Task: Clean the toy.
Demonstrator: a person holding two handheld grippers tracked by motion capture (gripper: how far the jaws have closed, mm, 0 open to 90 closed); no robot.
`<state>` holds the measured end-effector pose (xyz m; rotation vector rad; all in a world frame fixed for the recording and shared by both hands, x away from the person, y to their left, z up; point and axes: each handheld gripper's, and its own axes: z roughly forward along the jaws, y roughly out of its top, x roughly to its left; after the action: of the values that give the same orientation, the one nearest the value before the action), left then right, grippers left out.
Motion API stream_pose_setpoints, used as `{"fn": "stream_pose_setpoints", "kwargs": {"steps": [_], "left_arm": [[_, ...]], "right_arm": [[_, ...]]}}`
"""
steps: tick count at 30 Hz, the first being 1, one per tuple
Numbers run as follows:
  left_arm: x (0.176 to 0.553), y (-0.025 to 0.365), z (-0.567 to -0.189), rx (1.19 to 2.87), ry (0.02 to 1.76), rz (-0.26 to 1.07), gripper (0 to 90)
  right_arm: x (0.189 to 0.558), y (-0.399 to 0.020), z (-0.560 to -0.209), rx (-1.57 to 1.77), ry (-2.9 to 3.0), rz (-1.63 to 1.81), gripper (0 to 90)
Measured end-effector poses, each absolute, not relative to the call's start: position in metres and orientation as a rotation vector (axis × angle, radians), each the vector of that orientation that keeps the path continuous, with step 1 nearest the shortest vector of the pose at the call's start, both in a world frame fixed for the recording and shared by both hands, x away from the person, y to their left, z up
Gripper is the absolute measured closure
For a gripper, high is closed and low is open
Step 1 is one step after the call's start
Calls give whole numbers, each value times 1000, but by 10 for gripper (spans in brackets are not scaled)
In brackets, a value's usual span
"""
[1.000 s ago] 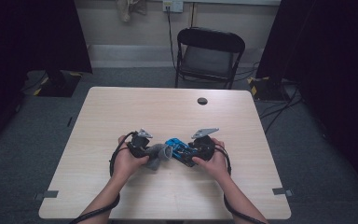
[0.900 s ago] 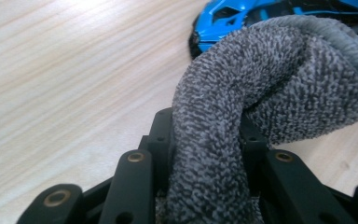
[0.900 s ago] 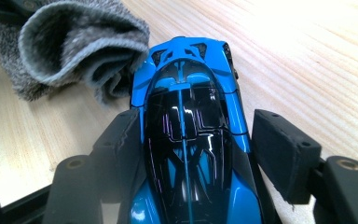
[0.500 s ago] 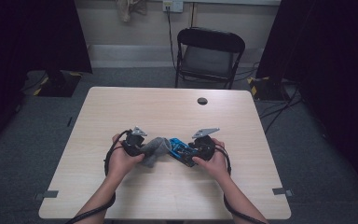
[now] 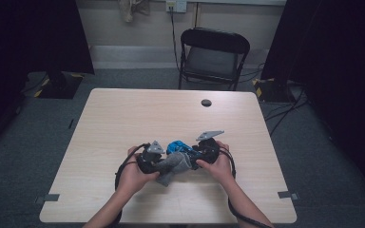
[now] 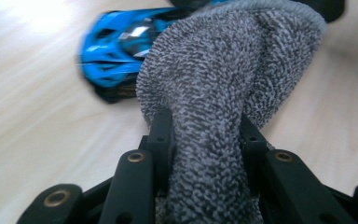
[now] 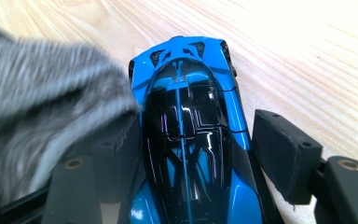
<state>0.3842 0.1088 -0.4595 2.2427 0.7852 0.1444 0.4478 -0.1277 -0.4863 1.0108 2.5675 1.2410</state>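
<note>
Clearly the work in hand is wiping a toy car with a cloth, and each tool has its own job. The right gripper (image 5: 193, 155) steadies the blue toy sports car (image 7: 191, 140): in the right gripper view the car lies lengthwise between the two black jaws, nose pointing away, its dark glossy canopy facing up. The left-hand jaw sits against the car's side; the right-hand pad looks a little apart from the body, so I judge this a loose clasp around the car rather than a hard squeeze, meant to keep it from sliding on the wooden table (image 5: 123, 118).

The left gripper (image 5: 164, 164) is clamped tight on a grey terry cloth (image 6: 214, 93). In the left gripper view the jaws pinch a bunched neck of the cloth, and the free end bulges forward over the car's near side, touching it. Gripping it bunched gives a soft pad to rub with while the hard jaws stay off the paint.

From the high view, both hands meet near the table's front-middle, with the car between them and the cloth draped across toward the person's left.
</note>
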Motion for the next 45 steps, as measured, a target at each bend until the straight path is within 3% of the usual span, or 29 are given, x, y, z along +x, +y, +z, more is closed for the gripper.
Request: {"fn": "stream_pose_setpoints", "kwargs": {"steps": [10, 25, 45], "left_arm": [[366, 82, -475, 2285, 677, 46, 666], [362, 51, -477, 2368, 520, 13, 666], [390, 75, -478, 2310, 689, 98, 664]], "right_arm": [[447, -128, -487, 1025, 2560, 1246, 334], [447, -128, -487, 1021, 2559, 1243, 334], [446, -128, -487, 1013, 2556, 1244, 335]]}}
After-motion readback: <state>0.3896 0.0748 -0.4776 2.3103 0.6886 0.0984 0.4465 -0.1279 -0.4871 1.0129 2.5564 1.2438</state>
